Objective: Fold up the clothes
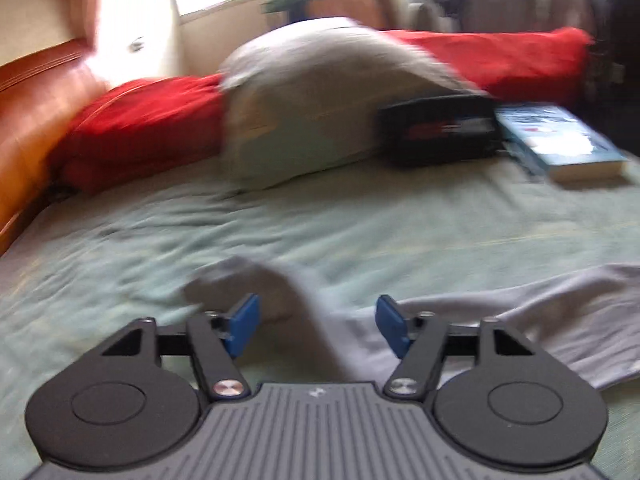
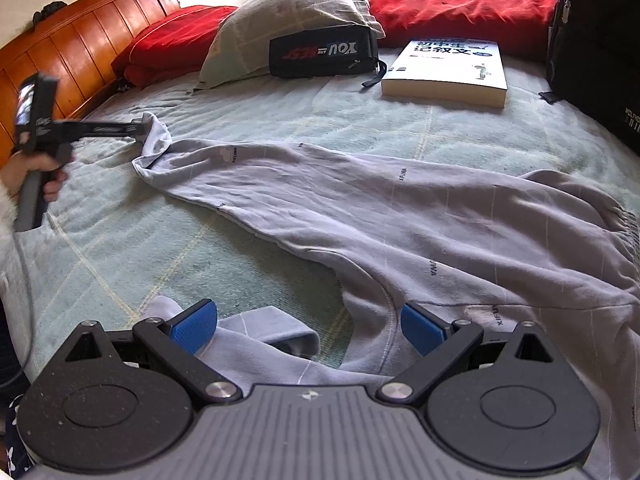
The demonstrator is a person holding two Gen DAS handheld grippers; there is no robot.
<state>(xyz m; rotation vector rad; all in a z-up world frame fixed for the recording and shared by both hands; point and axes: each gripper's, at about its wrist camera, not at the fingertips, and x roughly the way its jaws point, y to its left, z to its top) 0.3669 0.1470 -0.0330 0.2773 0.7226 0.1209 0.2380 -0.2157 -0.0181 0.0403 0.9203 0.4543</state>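
One pair of pale grey sweatpants (image 2: 400,208), lying on the green bedspread (image 2: 280,104) in the middle of the bed; the waistband is bunched at the right edge of the right wrist view, one leg runs out flat toward the headboard side with its cuff (image 2: 154,136) lifted a little at the far end, and the other leg is crumpled near the camera, its cuff doubled back; the spread reads as preparation for a fold, with the legs not yet laid one on the other. One left gripper (image 1: 318,322), jaws standing well apart, the far cuff lying loose in the gap with neither blue pad pressing on it; from the right wrist view its tips sit at that cuff, a hand (image 2: 36,172) gripping the handle; judged, the leg end is being let go once stretched out. One right gripper (image 2: 308,326), jaws wide, nothing clamped, hovering over the near crumpled leg, seemingly placed for the next pick. Around: one grey pillow (image 2: 288,12) propped at the head; two red cushions or folded blankets, one left (image 2: 168,36), one right (image 2: 460,4); one black pouch (image 2: 324,56) leaning on the pillow; one book (image 2: 448,68); one wooden headboard (image 2: 88,28); one black bag (image 2: 600,40) at the right edge.
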